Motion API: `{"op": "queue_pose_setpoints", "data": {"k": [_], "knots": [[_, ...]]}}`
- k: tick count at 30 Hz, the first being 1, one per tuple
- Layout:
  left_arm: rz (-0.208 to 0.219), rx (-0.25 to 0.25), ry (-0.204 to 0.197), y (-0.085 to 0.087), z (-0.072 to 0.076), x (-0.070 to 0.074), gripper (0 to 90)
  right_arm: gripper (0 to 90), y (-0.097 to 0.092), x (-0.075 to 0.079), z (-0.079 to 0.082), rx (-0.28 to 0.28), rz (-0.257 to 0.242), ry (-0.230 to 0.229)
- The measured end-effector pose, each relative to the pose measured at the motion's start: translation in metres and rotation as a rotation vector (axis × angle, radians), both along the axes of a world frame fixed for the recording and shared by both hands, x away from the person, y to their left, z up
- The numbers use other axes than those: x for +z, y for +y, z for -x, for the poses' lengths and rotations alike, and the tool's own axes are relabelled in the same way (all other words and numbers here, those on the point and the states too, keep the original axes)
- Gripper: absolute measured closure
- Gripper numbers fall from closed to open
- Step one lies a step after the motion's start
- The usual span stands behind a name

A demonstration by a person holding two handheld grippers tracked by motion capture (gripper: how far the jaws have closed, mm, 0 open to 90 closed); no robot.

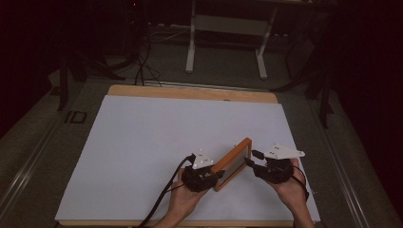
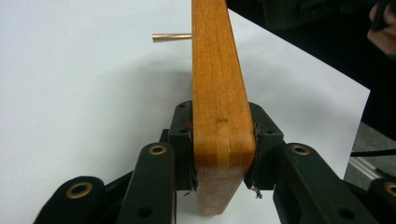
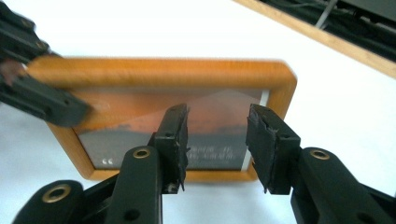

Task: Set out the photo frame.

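Note:
An orange wooden picture frame (image 1: pixel 231 164) stands on edge over the white sheet, low and right of centre. My left gripper (image 1: pixel 216 175) is shut on its near end, and the pads press both faces of the wooden rail (image 2: pixel 219 93). A thin metal peg (image 2: pixel 170 37) sticks out of the frame's back. My right gripper (image 1: pixel 251 159) is at the frame's right side, its jaws open with nothing between them (image 3: pixel 217 126). Beyond those jaws the frame's front (image 3: pixel 163 74) shows a reddish picture. The left gripper (image 3: pixel 42 100) clamps the frame's left corner there.
A white sheet (image 1: pixel 157 142) covers most of the wooden table (image 1: pixel 190 92). Its far wooden edge (image 3: pixel 327 42) shows behind the frame. A white stand (image 1: pixel 225 28) and cables sit on the dark floor beyond the table.

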State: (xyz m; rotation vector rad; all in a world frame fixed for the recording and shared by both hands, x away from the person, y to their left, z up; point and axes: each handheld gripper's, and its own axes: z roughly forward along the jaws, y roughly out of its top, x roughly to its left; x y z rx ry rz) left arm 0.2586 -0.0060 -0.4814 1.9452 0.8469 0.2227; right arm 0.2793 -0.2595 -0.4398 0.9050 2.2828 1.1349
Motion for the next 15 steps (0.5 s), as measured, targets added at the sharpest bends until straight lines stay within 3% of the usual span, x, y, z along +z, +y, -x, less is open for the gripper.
{"op": "queue_pose_setpoints", "data": {"k": [6, 10, 13, 15], "knots": [[-0.028, -0.019, -0.037, -0.009, 0.004, 0.001, 68.1, 63.8, 0.0, 0.009, 0.001, 0.004, -0.045, -0.032], [0.022, -0.059, -0.019, -0.008, 0.004, -0.006, 63.7, 65.5, 0.004, 0.009, -0.002, 0.009, -0.063, -0.033], [-0.016, -0.069, -0.035, -0.012, 0.007, -0.014, 53.4, 65.3, 0.007, 0.007, -0.003, 0.015, -0.065, -0.032], [-0.032, -0.061, -0.042, -0.013, 0.009, -0.019, 52.7, 65.1, 0.008, 0.006, -0.003, 0.017, -0.063, -0.031]]}}
